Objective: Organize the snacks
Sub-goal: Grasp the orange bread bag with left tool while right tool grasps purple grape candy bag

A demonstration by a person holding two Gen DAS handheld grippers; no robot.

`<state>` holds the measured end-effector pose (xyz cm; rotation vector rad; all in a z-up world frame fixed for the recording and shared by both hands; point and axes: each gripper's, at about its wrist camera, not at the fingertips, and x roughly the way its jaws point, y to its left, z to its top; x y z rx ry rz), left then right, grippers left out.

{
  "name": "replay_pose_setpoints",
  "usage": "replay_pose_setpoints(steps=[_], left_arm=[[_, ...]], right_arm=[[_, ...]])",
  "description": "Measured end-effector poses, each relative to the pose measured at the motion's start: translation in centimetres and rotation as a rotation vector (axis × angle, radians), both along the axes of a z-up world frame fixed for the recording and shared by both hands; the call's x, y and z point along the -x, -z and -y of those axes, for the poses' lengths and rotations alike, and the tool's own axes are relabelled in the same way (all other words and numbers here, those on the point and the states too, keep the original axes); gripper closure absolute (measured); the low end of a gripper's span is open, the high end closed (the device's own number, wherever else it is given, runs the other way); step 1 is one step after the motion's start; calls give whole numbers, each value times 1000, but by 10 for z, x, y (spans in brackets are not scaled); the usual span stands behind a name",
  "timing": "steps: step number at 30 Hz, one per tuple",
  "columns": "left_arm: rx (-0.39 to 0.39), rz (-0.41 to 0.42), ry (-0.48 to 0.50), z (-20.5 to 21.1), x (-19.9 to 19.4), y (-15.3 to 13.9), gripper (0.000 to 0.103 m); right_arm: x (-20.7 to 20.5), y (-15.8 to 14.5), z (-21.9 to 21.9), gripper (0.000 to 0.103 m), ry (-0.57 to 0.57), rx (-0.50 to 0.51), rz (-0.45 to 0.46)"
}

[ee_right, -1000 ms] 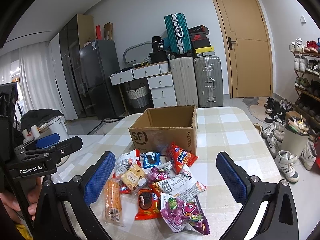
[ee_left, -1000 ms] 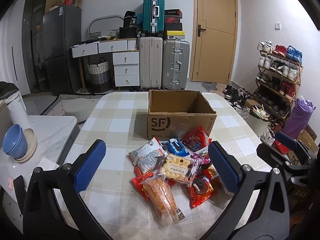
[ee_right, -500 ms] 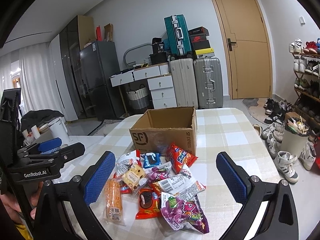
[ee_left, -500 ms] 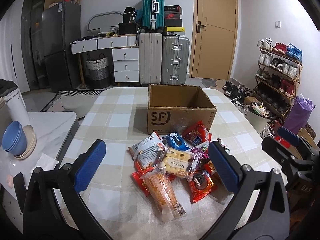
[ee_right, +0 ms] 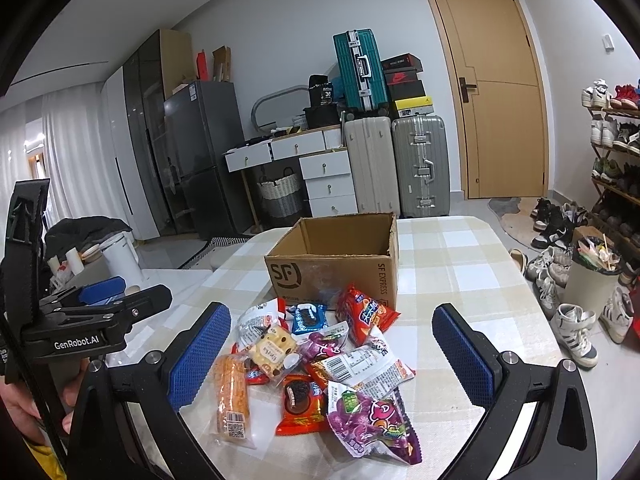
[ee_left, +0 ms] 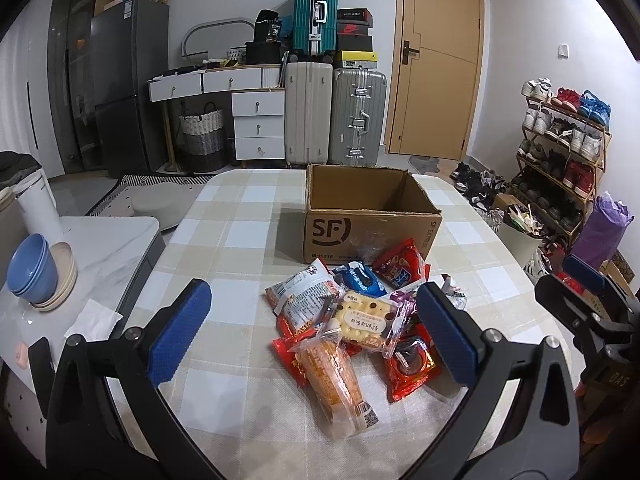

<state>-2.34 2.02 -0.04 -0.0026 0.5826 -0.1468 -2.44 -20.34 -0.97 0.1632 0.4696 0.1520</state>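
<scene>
A pile of snack packets (ee_left: 352, 320) lies on the checked table, just in front of an open, empty-looking SF cardboard box (ee_left: 372, 220). The pile holds an orange packet (ee_left: 336, 376), a biscuit pack (ee_left: 362, 320), a purple grape packet (ee_right: 372, 416) and red and blue packets. My left gripper (ee_left: 316, 332) hovers open over the near side of the pile, nothing between its blue pads. My right gripper (ee_right: 332, 356) is open too, framing the pile (ee_right: 316, 360) from the right side; the box (ee_right: 336, 264) stands behind.
A side counter at the left carries blue bowls (ee_left: 30, 268) and a white canister (ee_left: 38, 208). Suitcases (ee_left: 336, 112), drawers and a fridge stand beyond the table. A shoe rack (ee_left: 560, 152), shoes and a bin (ee_right: 588, 276) are to the right.
Both grippers have drifted slightly; the left view tilted a little lower toward the pile. Nothing was picked up and the snacks have not moved.
</scene>
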Motion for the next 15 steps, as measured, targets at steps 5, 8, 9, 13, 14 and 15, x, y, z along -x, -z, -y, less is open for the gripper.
replay_pose_setpoints(steps=[5,8,9,13,14,15], left_arm=[[4,-14,-18,-9,-2,3,1],[10,-40,-30,-17,-8,9,1],[10,-55,-34,-19,-10,13,1],[13,-131,-31,-26,-18,37,1],[10,-146,-30,-27,-19,44,1],[9,-169,-28,-28,-21,52,1]], right_arm=[[0,1,0,0,0,-1,-1],[0,2,-1,0,-3,-6,-5],[0,3,-1,0,-4,-9,-7],[-2,9,0,0,-6,-18,-23],[-3,11,0,0,-7,-19,-27],[-4,13,0,0,-7,-20,-31]])
